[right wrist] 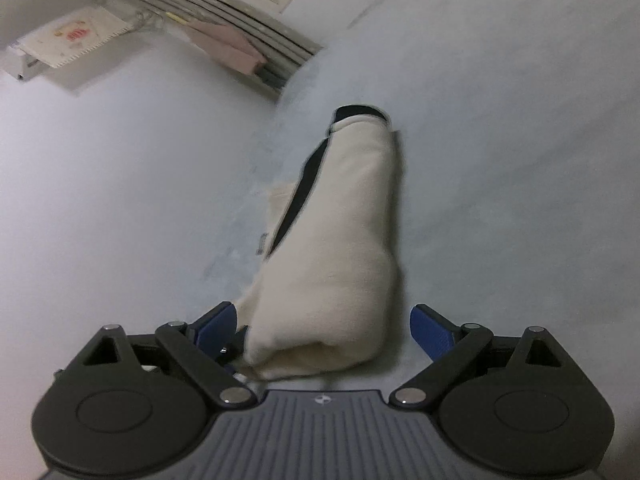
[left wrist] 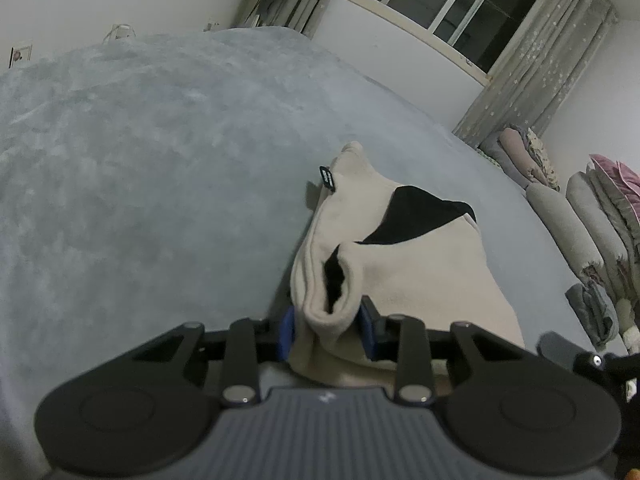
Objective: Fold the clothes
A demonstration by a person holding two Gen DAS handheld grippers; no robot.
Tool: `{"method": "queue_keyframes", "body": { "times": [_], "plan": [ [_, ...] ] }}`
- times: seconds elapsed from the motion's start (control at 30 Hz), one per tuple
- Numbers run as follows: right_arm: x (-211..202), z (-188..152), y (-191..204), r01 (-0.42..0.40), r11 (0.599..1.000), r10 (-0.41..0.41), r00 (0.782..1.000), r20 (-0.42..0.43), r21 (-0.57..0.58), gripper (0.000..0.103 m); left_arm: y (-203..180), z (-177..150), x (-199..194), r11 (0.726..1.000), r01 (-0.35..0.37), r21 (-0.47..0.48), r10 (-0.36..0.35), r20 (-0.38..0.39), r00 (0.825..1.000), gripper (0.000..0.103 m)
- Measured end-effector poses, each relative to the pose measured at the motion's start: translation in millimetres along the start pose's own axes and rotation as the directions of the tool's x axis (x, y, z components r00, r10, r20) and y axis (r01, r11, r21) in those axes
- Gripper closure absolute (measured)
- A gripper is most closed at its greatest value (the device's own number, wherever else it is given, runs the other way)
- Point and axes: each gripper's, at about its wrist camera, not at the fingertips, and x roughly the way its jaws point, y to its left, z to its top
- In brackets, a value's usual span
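left claw (left wrist: 329, 330) is pinching the garment (left wrist: 400, 264) hem; right claw (right wrist: 324, 330) is hovering released; garment is stretching lengthwise away across the bed (left wrist: 140, 160).

Two close wrist views, shared garment (left wrist: 400, 272)
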Motion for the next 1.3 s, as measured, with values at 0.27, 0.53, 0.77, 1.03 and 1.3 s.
{"method": "queue_keyframes", "body": {
  "times": [0.27,0.53,0.77,1.03,1.3],
  "plan": [
    [20,-11,2,0.043,0.999,-0.043,0.997,0.068,0.014,0.049,6,3,0,0.999,0.034,-0.04,-0.035,-0.019,0.999,0.073],
    [-15,1,22,0.074,0.997,-0.073,0.997,0.036,-0.029,0.063,26,14,-13,0.949,0.175,-0.263,-0.215,-0.129,0.968,0.069],
    [-101,-21,20,0.119,0.993,-0.12,0.992,-0.035,-0.021,0.063,-1,14,-30,0.944,0.249,-0.216,-0.282,-0.141,0.949,0.06],
    [-152,-57,-2,0.135,0.986,-0.147,0.98,-0.135,-0.099,0.052,-50,-20,-31,0.974,0.226,-0.014,-0.222,-0.244,0.944,0.046],
    [-158,-14,-25,0.082,0.995,-0.087,0.993,-0.079,-0.057,0.022,-62,-26,-28,0.979,0.198,0.046,-0.18,-0.256,0.95,0.046]
  ]
}}
